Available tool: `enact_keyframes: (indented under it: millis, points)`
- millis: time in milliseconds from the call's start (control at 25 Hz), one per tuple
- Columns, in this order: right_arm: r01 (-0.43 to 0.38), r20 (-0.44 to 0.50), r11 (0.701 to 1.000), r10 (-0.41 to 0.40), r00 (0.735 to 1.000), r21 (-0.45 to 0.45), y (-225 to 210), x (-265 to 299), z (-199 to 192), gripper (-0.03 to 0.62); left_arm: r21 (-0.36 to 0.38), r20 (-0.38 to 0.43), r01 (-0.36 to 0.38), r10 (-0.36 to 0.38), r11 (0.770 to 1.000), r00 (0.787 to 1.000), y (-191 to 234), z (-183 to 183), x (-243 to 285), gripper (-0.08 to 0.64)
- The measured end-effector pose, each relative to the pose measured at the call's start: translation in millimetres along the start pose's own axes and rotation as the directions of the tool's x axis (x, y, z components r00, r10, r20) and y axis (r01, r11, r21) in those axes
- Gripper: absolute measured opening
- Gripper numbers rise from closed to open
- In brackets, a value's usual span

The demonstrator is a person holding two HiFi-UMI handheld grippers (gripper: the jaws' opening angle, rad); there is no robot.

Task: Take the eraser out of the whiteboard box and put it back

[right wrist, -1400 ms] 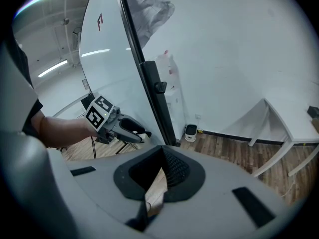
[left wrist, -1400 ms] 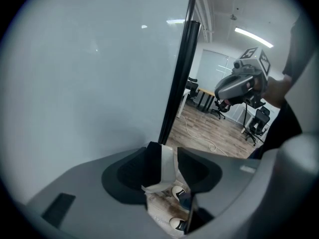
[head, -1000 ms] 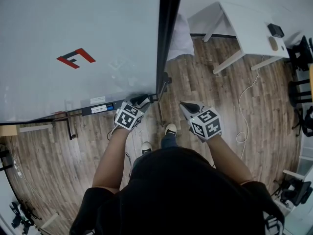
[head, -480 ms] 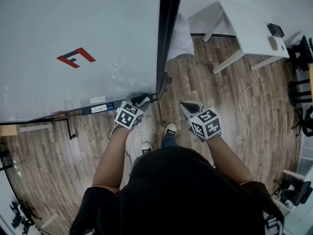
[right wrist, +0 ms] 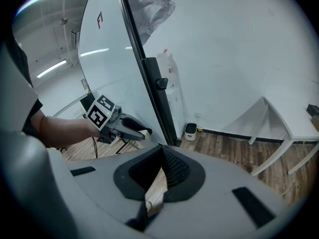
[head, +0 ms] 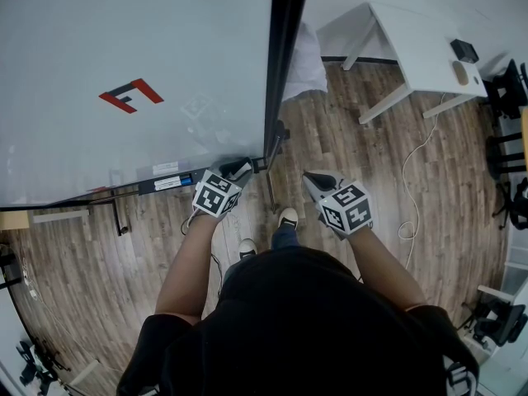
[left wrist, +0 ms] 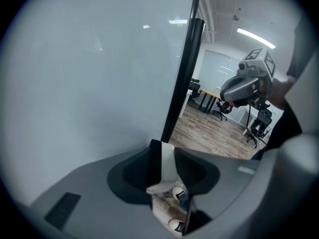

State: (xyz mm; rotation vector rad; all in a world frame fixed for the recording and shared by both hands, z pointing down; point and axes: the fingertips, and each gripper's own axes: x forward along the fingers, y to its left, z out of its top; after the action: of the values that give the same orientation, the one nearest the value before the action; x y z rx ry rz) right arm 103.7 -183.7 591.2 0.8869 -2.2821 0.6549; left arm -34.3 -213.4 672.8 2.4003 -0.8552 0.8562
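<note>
The whiteboard (head: 124, 73) fills the left of the head view, and its dark box (head: 169, 182) runs along the bottom edge. My left gripper (head: 242, 168) sits at the box's right end, by the black frame post (head: 285, 56). In the left gripper view a white eraser (left wrist: 168, 166) with a black side stands between the jaws of the left gripper (left wrist: 163, 147). Those jaws are closing, and their pads meet the eraser on both sides. My right gripper (head: 313, 177) hangs over the floor to the right, shut, with nothing in it.
A white desk (head: 421, 48) stands at the back right, and a pale cable (head: 412, 188) trails over the wooden floor. A white bag (head: 304, 60) hangs behind the post. The person's shoes (head: 287, 217) are below the grippers. Office chairs (head: 507, 89) line the right edge.
</note>
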Motion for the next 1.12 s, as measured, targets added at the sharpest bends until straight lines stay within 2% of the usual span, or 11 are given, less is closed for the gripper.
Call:
enact_keyframes:
  millis: [560, 1120]
  points:
    - [0.004, 0.017, 1.0, -0.004, 1.0, -0.003, 8.2, -5.6, 2.1, -0.006, -0.001, 0.03, 0.014, -0.014, 1.0, 0.999, -5.1, 9.6, -14.5, 0.153]
    - [0.012, 0.033, 1.0, -0.011, 0.999, -0.011, 24.0, -16.7, -1.3, -0.006, 0.018, 0.091, 0.021, -0.023, 1.0, 0.996, -11.5, 34.5, -42.8, 0.153]
